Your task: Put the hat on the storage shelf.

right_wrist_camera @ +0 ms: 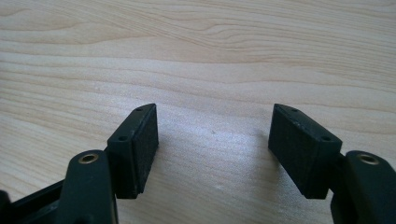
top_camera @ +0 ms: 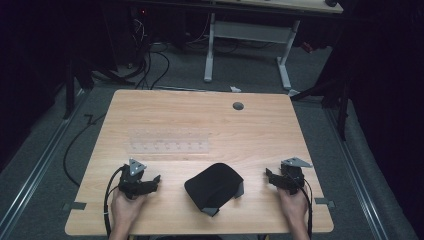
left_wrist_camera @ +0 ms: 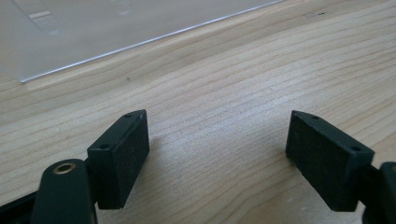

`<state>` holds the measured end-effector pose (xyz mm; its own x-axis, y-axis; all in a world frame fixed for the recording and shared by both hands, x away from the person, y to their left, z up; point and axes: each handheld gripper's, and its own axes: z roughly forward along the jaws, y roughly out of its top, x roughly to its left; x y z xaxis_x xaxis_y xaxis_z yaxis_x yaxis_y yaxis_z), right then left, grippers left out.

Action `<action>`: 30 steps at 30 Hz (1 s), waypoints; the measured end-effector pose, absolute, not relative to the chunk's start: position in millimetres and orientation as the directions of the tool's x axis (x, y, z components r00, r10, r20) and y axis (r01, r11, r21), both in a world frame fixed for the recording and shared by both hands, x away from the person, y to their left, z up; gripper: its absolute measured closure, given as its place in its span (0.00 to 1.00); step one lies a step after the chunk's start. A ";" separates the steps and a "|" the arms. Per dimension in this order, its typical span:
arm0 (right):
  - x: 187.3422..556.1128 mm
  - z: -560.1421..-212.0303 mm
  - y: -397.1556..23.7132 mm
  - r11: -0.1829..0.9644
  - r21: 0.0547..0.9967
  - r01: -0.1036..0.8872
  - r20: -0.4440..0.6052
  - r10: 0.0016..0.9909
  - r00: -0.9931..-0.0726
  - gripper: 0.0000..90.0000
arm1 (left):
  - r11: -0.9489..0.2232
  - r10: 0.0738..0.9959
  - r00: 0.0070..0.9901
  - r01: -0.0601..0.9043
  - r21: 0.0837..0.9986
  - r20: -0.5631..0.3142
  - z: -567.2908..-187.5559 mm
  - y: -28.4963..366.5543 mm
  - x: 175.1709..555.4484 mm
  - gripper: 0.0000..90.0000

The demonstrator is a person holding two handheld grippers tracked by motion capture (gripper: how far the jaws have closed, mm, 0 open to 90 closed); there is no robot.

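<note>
High view: the black cap (top_camera: 215, 187) is seen lying on the counter (top_camera: 260, 125) between the left tool (top_camera: 156, 181) and the right tool (top_camera: 268, 176), touched by neither. Both tools are held released, with nothing between the jaws, so the work is judged to be at its very start; next, an approach toward the cap from both sides is called for. A clear plastic rack (top_camera: 169, 140) is set beyond the cap. Pale wood grain is shown on the counter; grey carpet, cables and a second desk (top_camera: 250, 30) are seen behind.
</note>
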<state>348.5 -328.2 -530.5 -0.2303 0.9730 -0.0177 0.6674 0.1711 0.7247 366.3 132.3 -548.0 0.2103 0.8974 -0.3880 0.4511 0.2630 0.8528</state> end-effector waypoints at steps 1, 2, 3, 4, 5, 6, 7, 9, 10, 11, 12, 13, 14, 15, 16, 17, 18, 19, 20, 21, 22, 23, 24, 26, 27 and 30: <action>348.5 -530.5 -328.1 0.171 0.725 0.667 -0.017 0.973 -0.231 0.37 | 0.264 0.897 0.210 0.451 0.853 -0.388 -548.0 132.3 366.3 0.24; 348.5 -530.4 -328.1 0.170 0.725 0.668 -0.017 0.973 -0.230 0.37 | 0.266 0.897 0.209 0.451 0.852 -0.390 -547.9 132.2 366.3 0.24; 348.5 -530.4 -328.1 0.170 0.725 0.668 -0.017 0.973 -0.230 0.37 | 0.266 0.897 0.209 0.451 0.852 -0.390 -547.9 132.2 366.3 0.24; 348.5 -530.5 -328.1 0.171 0.725 0.667 -0.018 0.973 -0.231 0.37 | 0.266 0.897 0.208 0.450 0.852 -0.390 -547.9 132.1 366.4 0.24; 348.4 -530.6 -328.0 0.172 0.726 0.666 -0.019 0.973 -0.230 0.37 | 0.266 0.897 0.208 0.450 0.852 -0.390 -547.9 132.0 366.3 0.24; 348.4 -530.5 -327.9 0.171 0.726 0.666 -0.020 0.973 -0.229 0.37 | 0.267 0.897 0.207 0.450 0.852 -0.390 -547.9 132.0 366.3 0.24; 348.5 -530.6 -328.0 0.172 0.726 0.666 -0.020 0.973 -0.229 0.37 | 0.266 0.897 0.207 0.450 0.852 -0.390 -547.9 132.0 366.3 0.24; 348.5 -530.6 -328.0 0.172 0.726 0.666 -0.021 0.973 -0.230 0.37 | 0.267 0.897 0.206 0.450 0.852 -0.390 -547.9 131.9 366.4 0.24; 348.5 -530.6 -327.9 0.172 0.726 0.666 -0.020 0.973 -0.229 0.37 | 0.267 0.897 0.206 0.450 0.852 -0.390 -547.9 131.9 366.4 0.24; 348.5 -530.6 -327.9 0.171 0.726 0.666 -0.020 0.973 -0.229 0.37 | 0.266 0.898 0.206 0.450 0.852 -0.390 -547.9 132.0 366.4 0.24; 348.6 -530.6 -327.9 0.172 0.727 0.665 -0.021 0.973 -0.230 0.37 | 0.267 0.898 0.206 0.450 0.852 -0.390 -547.9 131.9 366.4 0.24; 348.4 -530.5 -327.9 0.168 0.725 0.668 -0.017 0.974 -0.227 0.37 | 0.267 0.898 0.206 0.450 0.852 -0.390 -547.9 131.9 366.4 0.24; 348.6 -530.4 -328.5 0.165 0.726 0.668 -0.012 0.974 -0.227 0.39 | 0.267 0.898 0.205 0.450 0.852 -0.390 -547.9 131.9 366.4 0.24; 348.7 -530.6 -328.9 0.160 0.729 0.666 -0.010 0.975 -0.223 0.39 | 0.267 0.898 0.205 0.450 0.852 -0.390 -547.9 131.9 366.4 0.24; 348.7 -530.6 -328.8 0.160 0.729 0.666 -0.011 0.975 -0.222 0.39 | 0.267 0.898 0.205 0.450 0.852 -0.390 -547.9 131.9 366.4 0.24; 348.6 -530.5 -328.4 0.162 0.727 0.667 -0.014 0.975 -0.222 0.39 | 0.267 0.898 0.205 0.450 0.852 -0.390 -547.9 131.9 366.4 0.24; 348.6 -530.5 -328.4 0.162 0.727 0.667 -0.014 0.975 -0.222 0.39 | 0.267 0.898 0.205 0.450 0.852 -0.390 -547.9 131.9 366.4 0.24; 348.6 -530.5 -328.4 0.162 0.727 0.668 -0.013 0.975 -0.222 0.39 | 0.268 0.898 0.205 0.450 0.852 -0.391 -547.9 131.8 366.5 0.24; 348.7 -530.5 -328.1 0.164 0.726 0.668 -0.016 0.975 -0.223 0.37 | 0.268 0.898 0.204 0.450 0.852 -0.391 -547.9 131.9 366.5 0.24; 348.7 -530.7 -327.5 0.169 0.727 0.665 -0.019 0.974 -0.226 0.37 | 0.269 0.897 0.205 0.450 0.851 -0.391 -547.8 131.9 366.6 0.24; 348.6 -530.7 -327.1 0.166 0.727 0.666 -0.017 0.974 -0.224 0.36 | 0.269 0.897 0.204 0.450 0.851 -0.391 -547.8 131.9 366.6 0.24; 348.4 -530.6 -327.1 0.166 0.726 0.667 -0.016 0.974 -0.224 0.36 | 0.269 0.897 0.204 0.450 0.851 -0.391 -547.8 131.9 366.6 0.24; 348.1 -530.6 -327.0 0.165 0.726 0.668 -0.015 0.975 -0.224 0.36 | 0.269 0.897 0.203 0.450 0.851 -0.391 -547.8 132.0 366.7 0.24; 347.6 -530.5 -327.5 0.166 0.724 0.669 -0.013 0.974 -0.227 0.36 | 0.271 0.897 0.203 0.450 0.851 -0.393 -547.7 132.1 366.8 0.25; 347.7 -530.3 -327.7 0.169 0.724 0.669 -0.014 0.973 -0.231 0.36 | 0.274 0.896 0.202 0.450 0.850 -0.396 -547.6 132.1 367.0 0.25; 346.5 -529.9 -327.5 0.164 0.722 0.672 -0.010 0.974 -0.226 0.37 | 0.273 0.896 0.202 0.450 0.850 -0.395 -547.7 132.0 366.9 0.25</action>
